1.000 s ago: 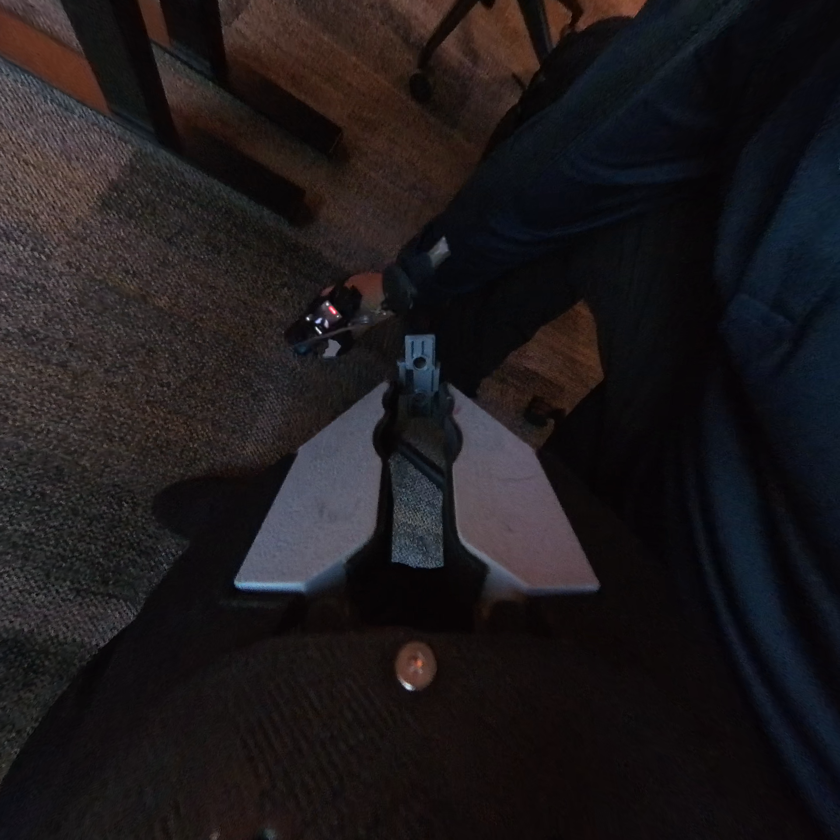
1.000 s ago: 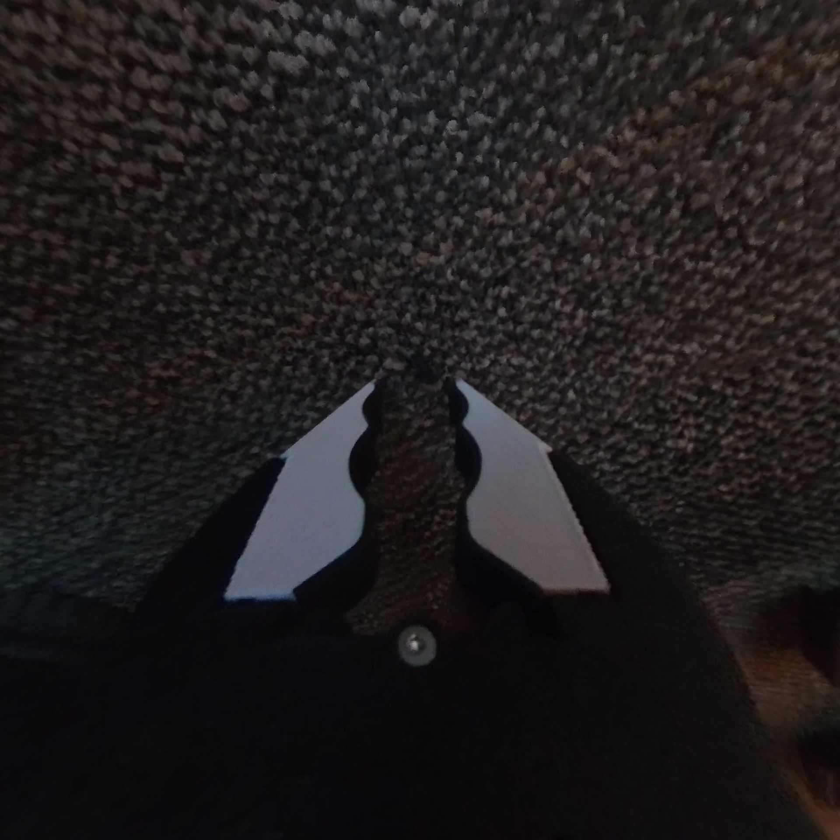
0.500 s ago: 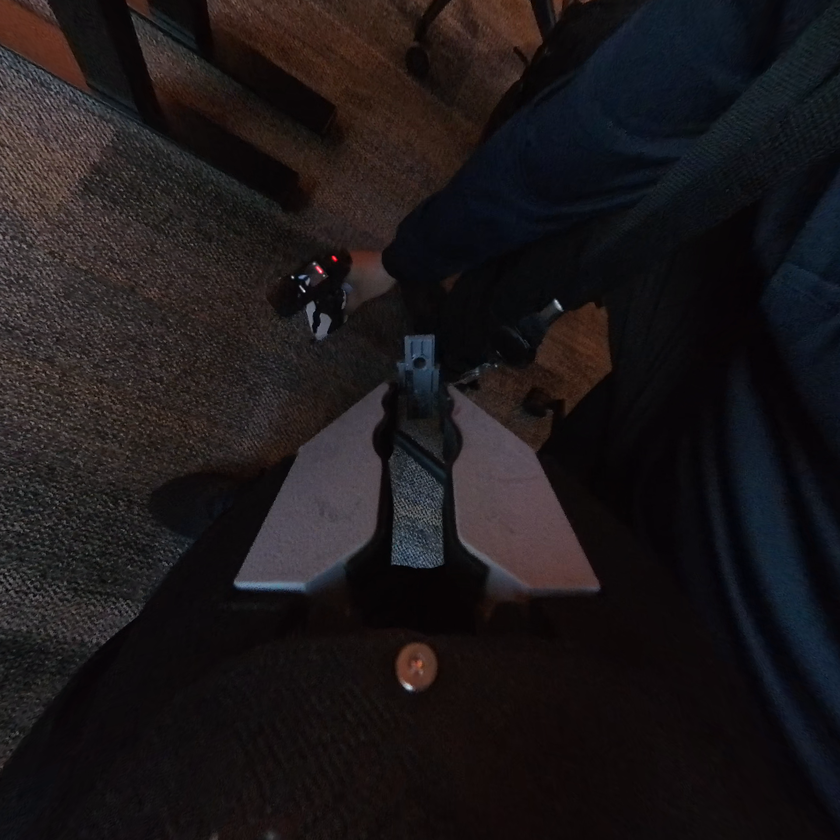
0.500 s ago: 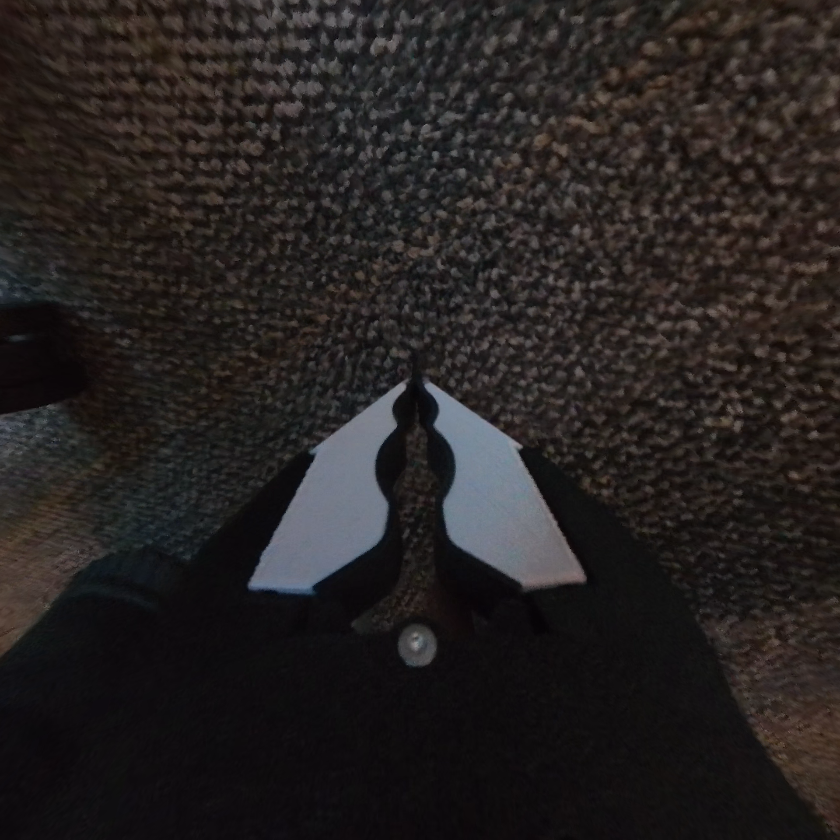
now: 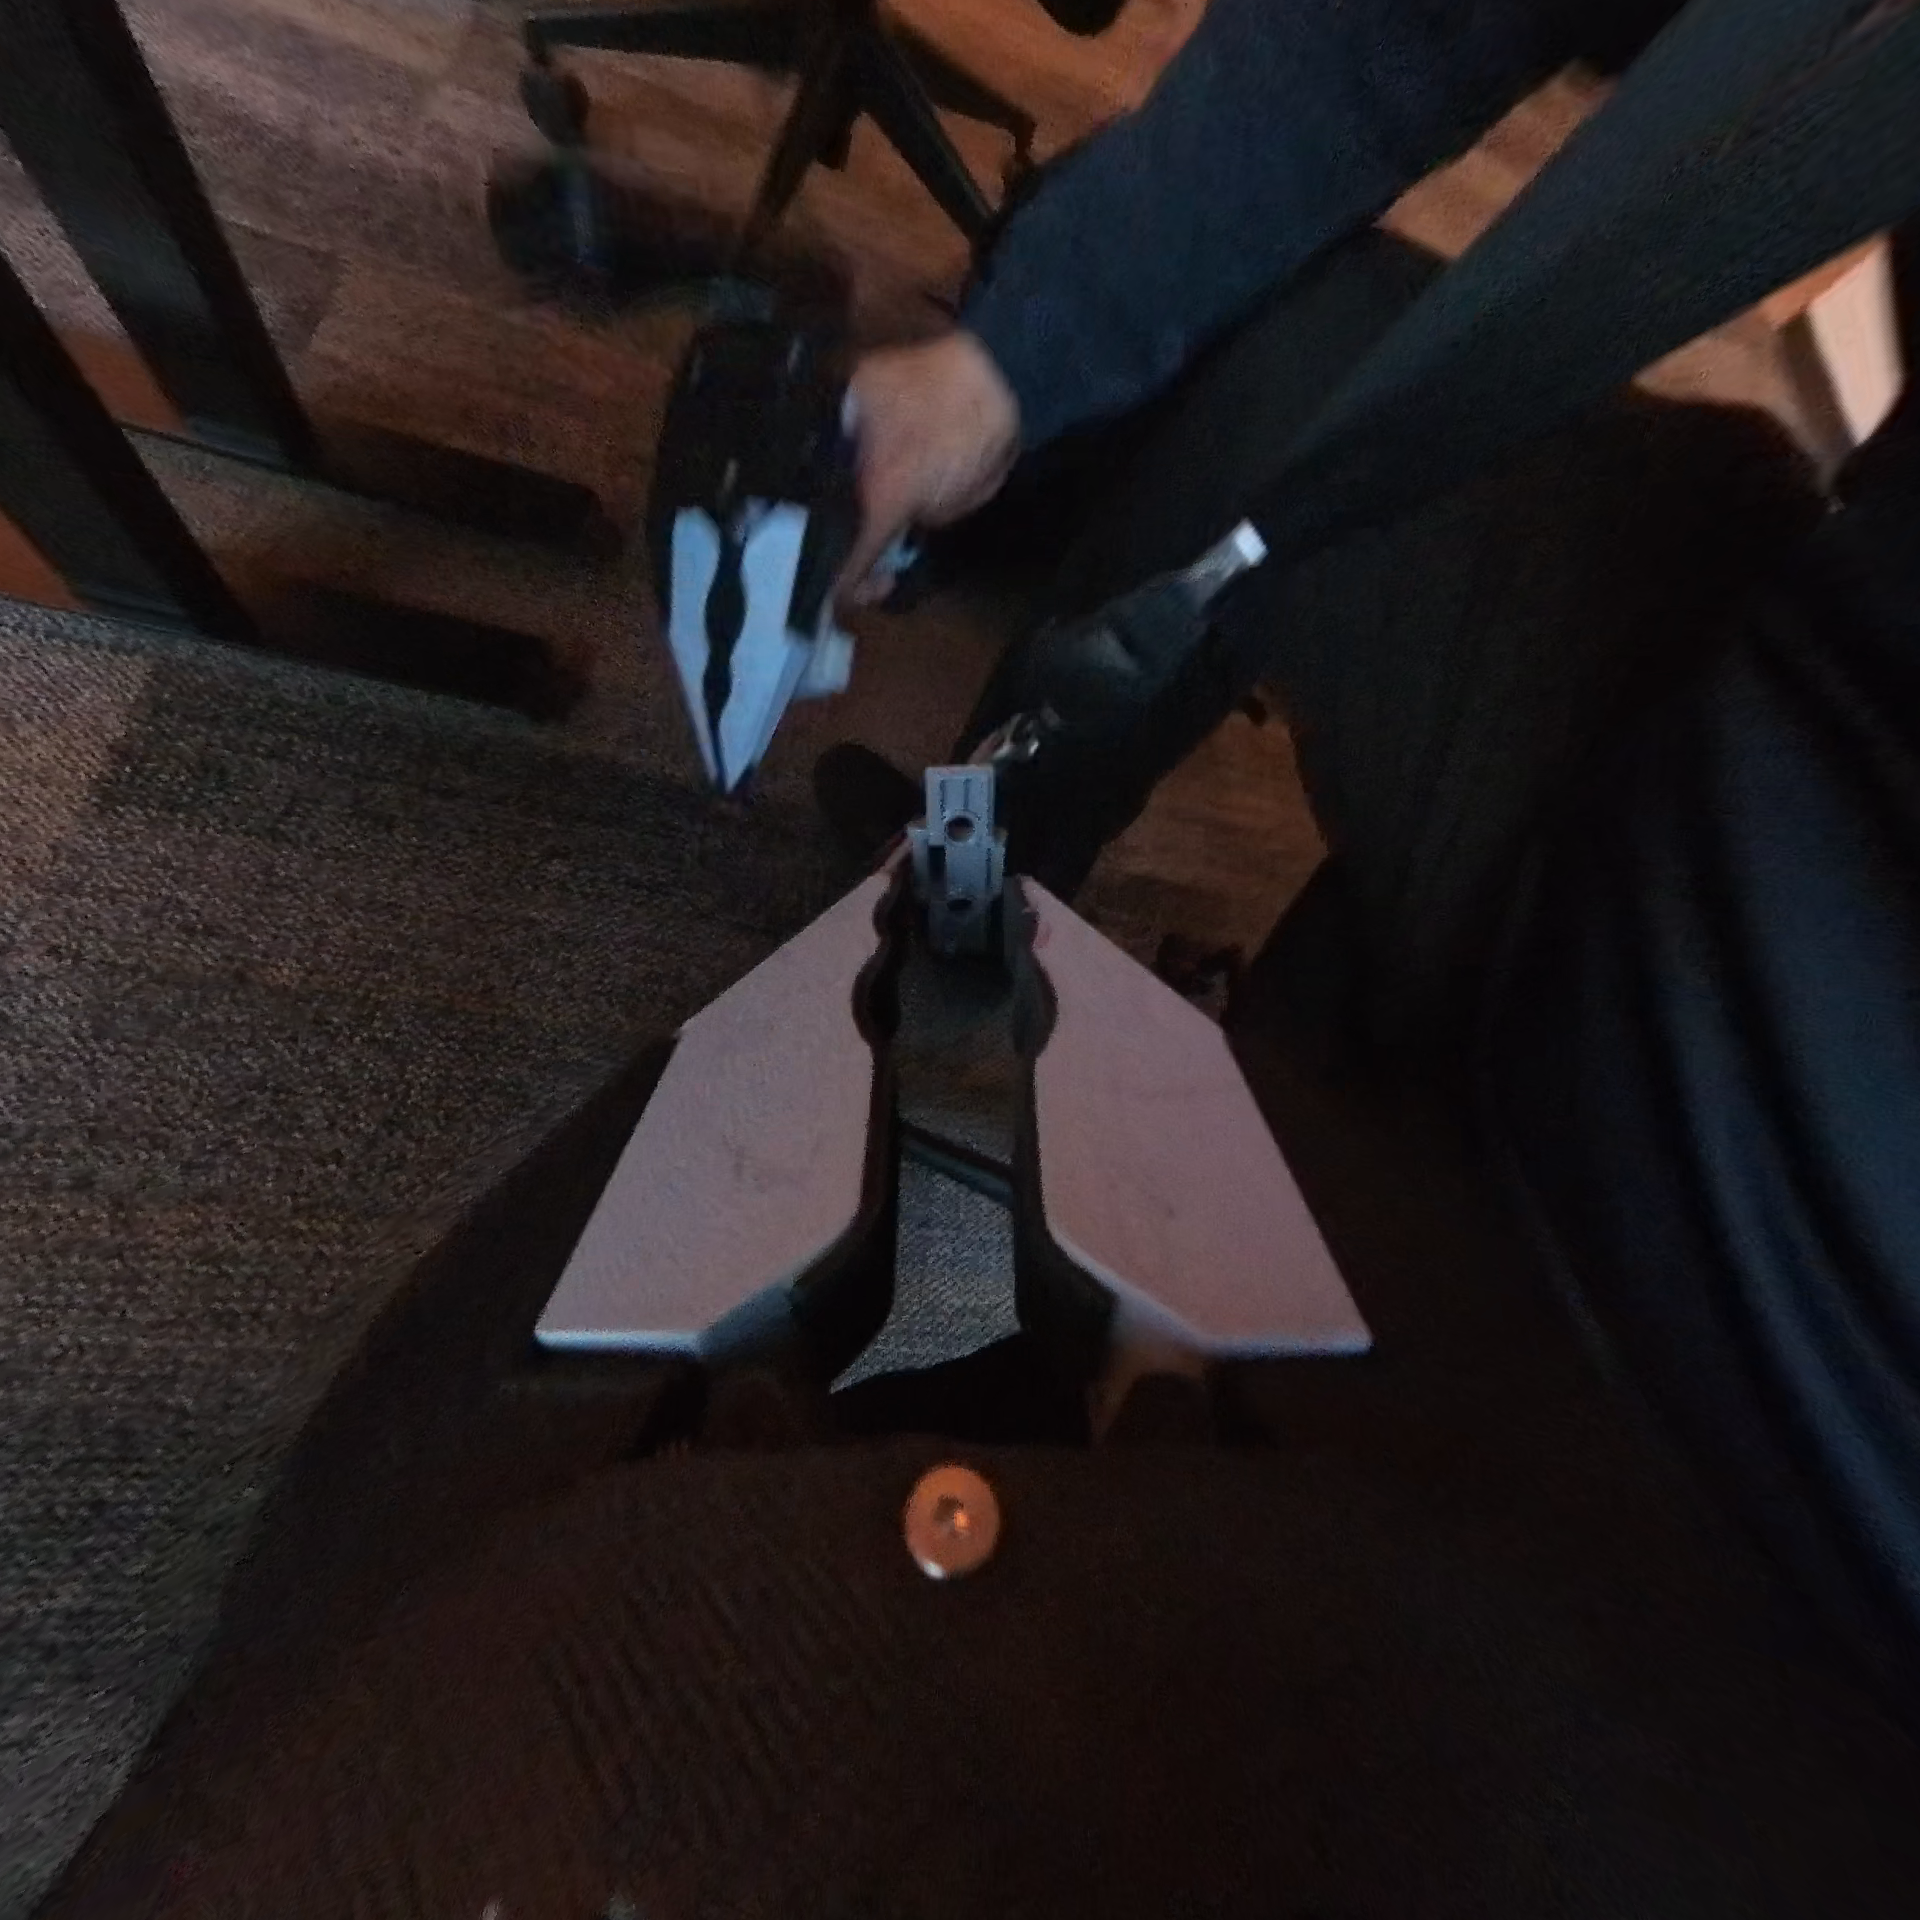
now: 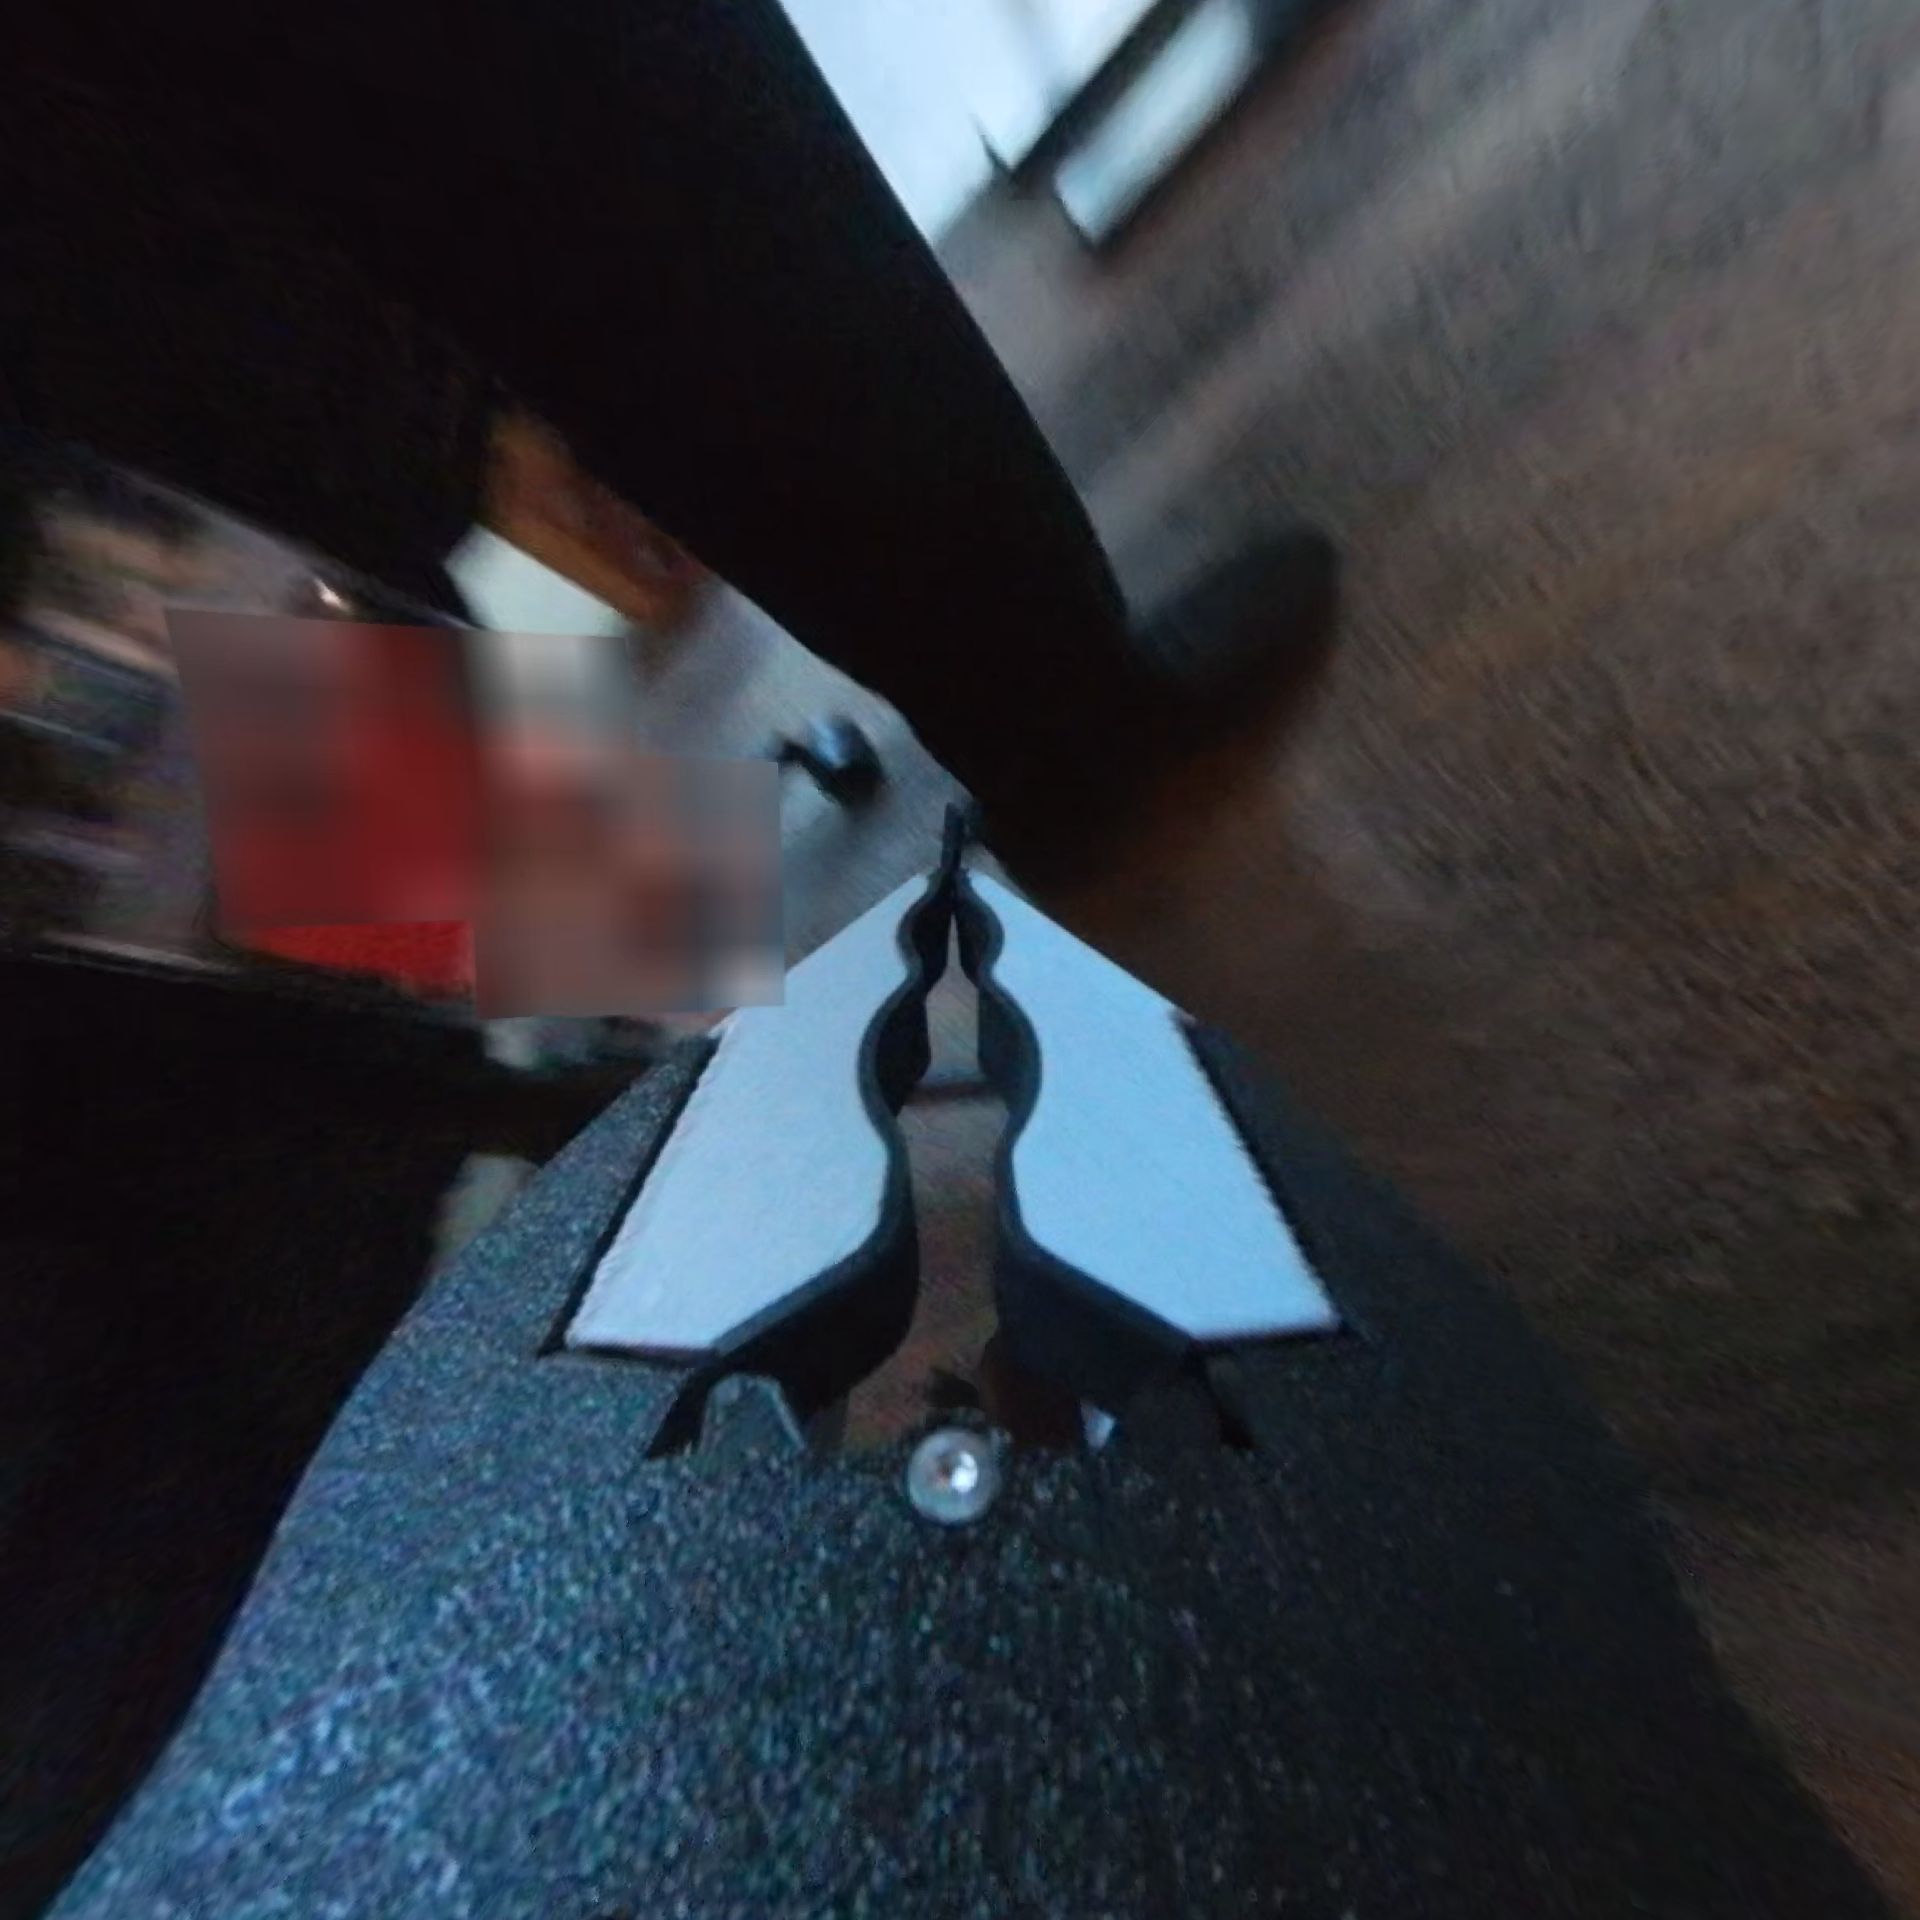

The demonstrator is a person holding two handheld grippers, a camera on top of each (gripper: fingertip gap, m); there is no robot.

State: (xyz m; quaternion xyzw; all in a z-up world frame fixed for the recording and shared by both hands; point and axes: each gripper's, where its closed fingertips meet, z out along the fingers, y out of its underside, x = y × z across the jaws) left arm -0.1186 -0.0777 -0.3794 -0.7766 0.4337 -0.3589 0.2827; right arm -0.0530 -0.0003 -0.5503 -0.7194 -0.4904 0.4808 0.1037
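Observation:
In the left wrist view my left gripper (image 5: pixel 961 899) is shut on a small grey plastic piece with holes (image 5: pixel 961 831), which sticks out past the fingertips above the carpet (image 5: pixel 312 987). A hand (image 5: pixel 925 436) in a dark blue sleeve holds my right gripper (image 5: pixel 732 774) up and to the left, with its fingers pointing down and close to the grey piece. In the right wrist view my right gripper (image 6: pixel 951 888) has its jaws together on a thin dark sliver (image 6: pixel 951 836) that pokes out at the tips. I cannot tell what the sliver is.
Black furniture legs (image 5: pixel 156 260) and a wheeled chair base (image 5: pixel 790 125) stand on the carpet behind. The person's dark clothing (image 5: pixel 1662 935) fills the right side. A dark object with a pale tip (image 5: pixel 1122 655) lies by the leg. A broad dark shape (image 6: pixel 727 364) crosses the blurred right wrist view. Spacing between my two grippers at the tips: around 20 centimeters.
My right gripper shut over the carpet, then lifted and swung up, turning its fingers toward the left gripper. The left gripper kept its hold on the grey piece.

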